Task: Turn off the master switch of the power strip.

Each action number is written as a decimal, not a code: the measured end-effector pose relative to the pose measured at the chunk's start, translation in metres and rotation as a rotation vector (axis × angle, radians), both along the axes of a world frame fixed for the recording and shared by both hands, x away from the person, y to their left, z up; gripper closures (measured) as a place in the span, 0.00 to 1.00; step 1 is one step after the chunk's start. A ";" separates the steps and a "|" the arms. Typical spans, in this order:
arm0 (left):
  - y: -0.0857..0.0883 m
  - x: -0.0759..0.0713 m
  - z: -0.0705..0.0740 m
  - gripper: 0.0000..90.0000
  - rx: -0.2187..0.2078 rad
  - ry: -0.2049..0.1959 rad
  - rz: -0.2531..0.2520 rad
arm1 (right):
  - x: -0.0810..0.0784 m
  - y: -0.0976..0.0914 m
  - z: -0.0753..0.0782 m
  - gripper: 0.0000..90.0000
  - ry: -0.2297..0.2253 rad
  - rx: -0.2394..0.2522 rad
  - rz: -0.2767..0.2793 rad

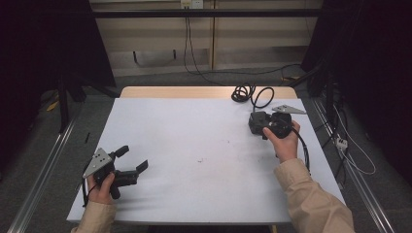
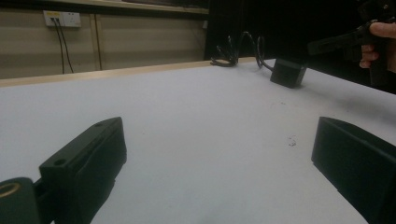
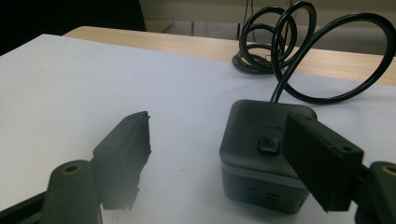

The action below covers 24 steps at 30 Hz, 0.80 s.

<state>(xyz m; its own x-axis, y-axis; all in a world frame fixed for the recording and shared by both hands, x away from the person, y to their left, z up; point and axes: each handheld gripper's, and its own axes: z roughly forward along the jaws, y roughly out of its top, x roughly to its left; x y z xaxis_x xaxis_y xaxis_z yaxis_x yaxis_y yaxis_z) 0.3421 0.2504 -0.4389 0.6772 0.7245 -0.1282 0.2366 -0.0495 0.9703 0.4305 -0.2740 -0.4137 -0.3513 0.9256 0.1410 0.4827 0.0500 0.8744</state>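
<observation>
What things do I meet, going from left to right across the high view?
Left gripper → bare white table top → black cube with its coiled cable → right gripper in the right hand.

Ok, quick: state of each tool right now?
Left tool: open, holding nothing.
Right tool: open, beside the black cube, not gripping it.

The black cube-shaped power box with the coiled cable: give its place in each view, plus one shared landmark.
High view: black cube-shaped power box right of centre, beside the right gripper.
Left gripper view: upper right, small, on the white tabletop.
Right gripper view: lower centre-right, by the right-hand jaw.
Shared landmark: the coiled black cable behind it.
</observation>
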 end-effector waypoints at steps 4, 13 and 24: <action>0.000 0.000 0.000 0.03 0.003 0.001 0.001 | -0.008 0.001 0.002 0.22 -0.011 0.010 0.016; 0.000 0.000 0.000 0.03 0.001 0.002 0.001 | -0.027 0.002 0.003 0.19 -0.013 0.022 0.060; -0.001 0.000 0.000 0.03 0.001 0.003 0.001 | -0.052 0.007 0.000 0.16 -0.030 0.002 0.119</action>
<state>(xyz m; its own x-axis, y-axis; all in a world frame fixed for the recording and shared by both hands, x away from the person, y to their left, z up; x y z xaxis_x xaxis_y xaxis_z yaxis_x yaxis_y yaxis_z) 0.3422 0.2497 -0.4391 0.6758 0.7256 -0.1292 0.2392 -0.0501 0.9697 0.3786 -0.2667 -0.4140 -0.4631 0.8767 0.1304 0.4472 0.1041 0.8884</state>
